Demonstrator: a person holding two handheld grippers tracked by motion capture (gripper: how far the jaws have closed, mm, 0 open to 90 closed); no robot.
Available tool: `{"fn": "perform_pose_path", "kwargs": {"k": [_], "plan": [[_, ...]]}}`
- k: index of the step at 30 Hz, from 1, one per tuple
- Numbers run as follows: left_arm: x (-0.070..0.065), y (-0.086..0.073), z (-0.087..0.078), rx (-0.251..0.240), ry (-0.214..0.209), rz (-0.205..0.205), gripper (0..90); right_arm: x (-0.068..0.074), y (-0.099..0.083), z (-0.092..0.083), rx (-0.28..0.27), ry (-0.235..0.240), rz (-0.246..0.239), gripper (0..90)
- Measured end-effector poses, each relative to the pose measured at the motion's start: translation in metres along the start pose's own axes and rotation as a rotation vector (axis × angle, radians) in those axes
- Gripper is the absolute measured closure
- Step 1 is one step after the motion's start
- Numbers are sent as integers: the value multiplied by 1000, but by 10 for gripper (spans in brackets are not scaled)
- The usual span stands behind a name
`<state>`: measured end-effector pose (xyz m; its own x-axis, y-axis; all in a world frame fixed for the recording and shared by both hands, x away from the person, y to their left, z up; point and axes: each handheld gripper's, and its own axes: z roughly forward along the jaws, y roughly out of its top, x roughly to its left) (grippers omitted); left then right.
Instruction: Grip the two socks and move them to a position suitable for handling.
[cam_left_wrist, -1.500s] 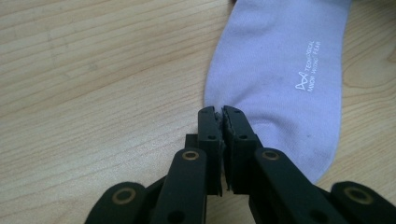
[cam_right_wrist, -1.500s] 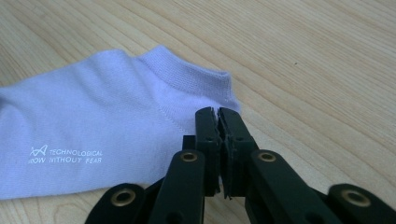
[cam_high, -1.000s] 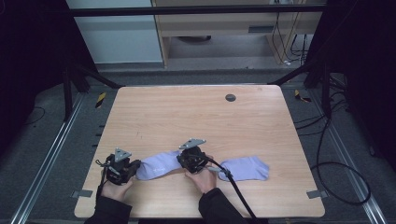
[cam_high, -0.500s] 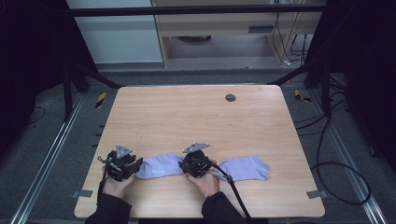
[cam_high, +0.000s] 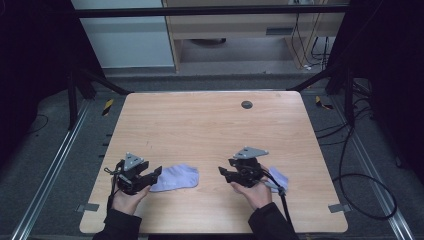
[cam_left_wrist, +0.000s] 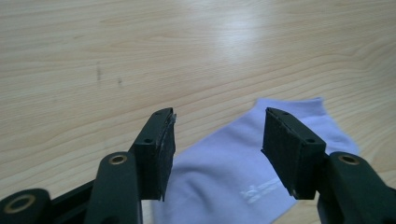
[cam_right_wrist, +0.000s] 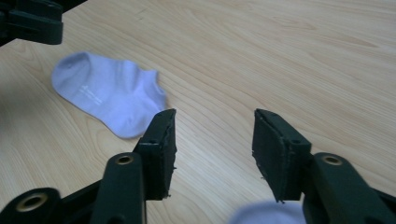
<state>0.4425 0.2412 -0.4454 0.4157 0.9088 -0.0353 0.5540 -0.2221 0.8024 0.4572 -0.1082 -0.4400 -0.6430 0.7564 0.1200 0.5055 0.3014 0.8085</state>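
Both grippers' jaws have just been opening with nothing between them: left gripper (cam_high: 156, 173) over the flat pale lilac ankle sock (cam_high: 175, 177) near the desk's (cam_high: 200, 125) front-left corner, right gripper (cam_high: 223, 172) above bare wood. The 2nd lilac sock (cam_high: 280, 176) lies under the right hand (cam_high: 255, 192) — a reach could drag it off the front edge.

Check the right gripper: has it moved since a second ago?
Yes. The right gripper has shifted rightward off the left sock, against the table's dark grommet; its jaws have just been opening, with nothing between them.
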Motion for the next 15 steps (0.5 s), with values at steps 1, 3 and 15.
{"fn": "perform_pose_path", "kwargs": {"k": [1, 3, 15], "plan": [[-3, 1, 1, 1, -2, 6, 430, -5, -3, -7, -4, -7, 8, 479], [-11, 4, 3, 6, -17, 20, 425, -13, -8, -17, -9, -17, 22, 466], [-56, 18, 20, 2, -90, 81, 405, -55, -41, -62, -27, -104, 50, 447]]}}
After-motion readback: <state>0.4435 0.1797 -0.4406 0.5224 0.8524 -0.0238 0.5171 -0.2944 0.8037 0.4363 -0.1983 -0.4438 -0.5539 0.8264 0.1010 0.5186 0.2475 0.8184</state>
